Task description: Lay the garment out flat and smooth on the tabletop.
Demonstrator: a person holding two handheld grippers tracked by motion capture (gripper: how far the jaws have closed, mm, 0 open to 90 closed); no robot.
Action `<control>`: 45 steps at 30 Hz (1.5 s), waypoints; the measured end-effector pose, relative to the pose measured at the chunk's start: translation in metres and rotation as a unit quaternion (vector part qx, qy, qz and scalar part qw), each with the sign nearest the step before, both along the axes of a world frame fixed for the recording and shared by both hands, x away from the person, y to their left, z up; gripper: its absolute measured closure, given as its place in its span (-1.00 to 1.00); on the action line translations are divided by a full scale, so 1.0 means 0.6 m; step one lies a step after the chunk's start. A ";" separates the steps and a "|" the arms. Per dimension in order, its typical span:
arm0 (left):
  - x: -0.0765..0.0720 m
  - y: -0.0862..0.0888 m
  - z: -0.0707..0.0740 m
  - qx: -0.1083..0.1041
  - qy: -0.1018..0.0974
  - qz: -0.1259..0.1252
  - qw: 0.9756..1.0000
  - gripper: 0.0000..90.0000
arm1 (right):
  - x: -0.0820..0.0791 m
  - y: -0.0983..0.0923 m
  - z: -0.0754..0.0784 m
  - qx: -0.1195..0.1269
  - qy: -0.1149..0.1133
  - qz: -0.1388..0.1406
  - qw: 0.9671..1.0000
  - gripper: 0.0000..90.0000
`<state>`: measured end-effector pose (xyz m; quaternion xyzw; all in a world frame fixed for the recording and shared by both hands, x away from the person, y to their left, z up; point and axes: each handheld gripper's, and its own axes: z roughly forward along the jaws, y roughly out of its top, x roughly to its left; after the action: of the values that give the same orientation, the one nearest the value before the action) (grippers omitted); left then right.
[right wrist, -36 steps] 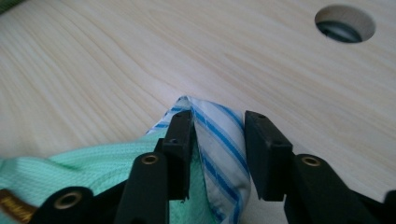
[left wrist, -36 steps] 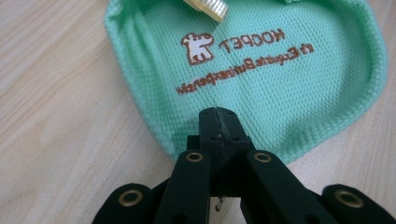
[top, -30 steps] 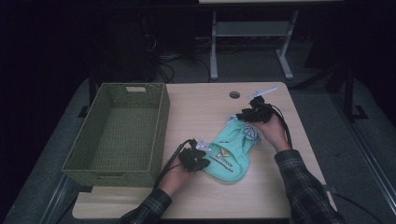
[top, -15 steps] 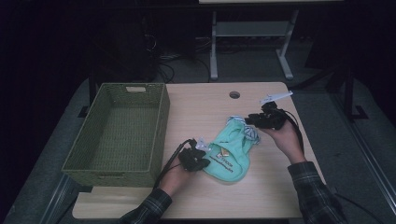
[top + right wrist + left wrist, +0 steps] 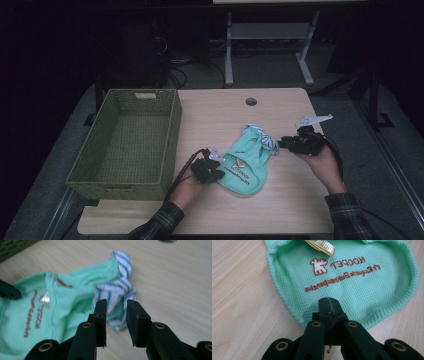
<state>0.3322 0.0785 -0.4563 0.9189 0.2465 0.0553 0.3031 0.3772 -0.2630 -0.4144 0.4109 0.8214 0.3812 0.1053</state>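
Note:
A mint-green mesh pet shirt (image 5: pixel 247 165) with brown lettering lies flat on the wooden table, its blue-and-white striped trim (image 5: pixel 265 140) bunched at the far right edge. My left gripper (image 5: pixel 217 172) is shut on the shirt's near-left hem; in the left gripper view the closed jaws (image 5: pixel 329 302) pinch the green fabric (image 5: pixel 352 277). My right gripper (image 5: pixel 281 144) points left at the striped trim. In the right gripper view its jaws (image 5: pixel 116 306) have just been closing and stand narrowly apart, with the striped trim (image 5: pixel 117 293) right at the tips but not pinched.
A green woven basket (image 5: pixel 172 130) stands at the left of the table, with nothing inside that I can see. A round cable hole (image 5: pixel 251 101) sits near the far edge. Bare tabletop (image 5: pixel 285 210) lies in front of the shirt and to its right.
The right hand has slid to the right and toward the person, from the shirt's far edge to its striped right side. The left gripper has stayed put on the hem.

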 end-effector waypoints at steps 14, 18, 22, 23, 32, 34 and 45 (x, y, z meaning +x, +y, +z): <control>0.001 -0.002 0.000 -0.001 0.001 0.000 1.000 0.99 | 0.009 0.018 -0.058 -0.001 0.032 0.011 0.999 0.68; 0.000 -0.002 0.000 -0.001 0.001 0.000 1.000 0.99 | 0.011 0.030 -0.061 0.005 0.034 0.017 0.999 0.62; 0.001 -0.003 0.000 0.000 0.000 0.000 1.000 0.99 | 0.013 0.038 -0.064 -0.001 0.026 0.013 1.000 0.53; 0.001 -0.003 0.000 0.000 0.001 -0.001 1.000 0.99 | 0.015 0.039 -0.065 0.003 0.027 0.008 1.000 0.52; 0.002 -0.003 0.000 0.000 0.001 -0.002 1.000 0.99 | 0.037 0.056 -0.093 -0.012 0.019 -0.006 1.000 0.62; 0.002 -0.003 0.000 -0.001 0.001 -0.002 1.000 0.99 | 0.037 0.059 -0.092 -0.030 0.008 -0.004 1.000 0.86; 0.001 -0.003 0.000 0.000 0.001 -0.001 1.000 0.99 | 0.041 0.009 -0.078 -0.032 -0.024 -0.053 0.998 0.85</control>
<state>0.3329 0.0764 -0.4563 0.9191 0.2458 0.0543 0.3032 0.4015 -0.2576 -0.4613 0.4408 0.8075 0.3585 0.1585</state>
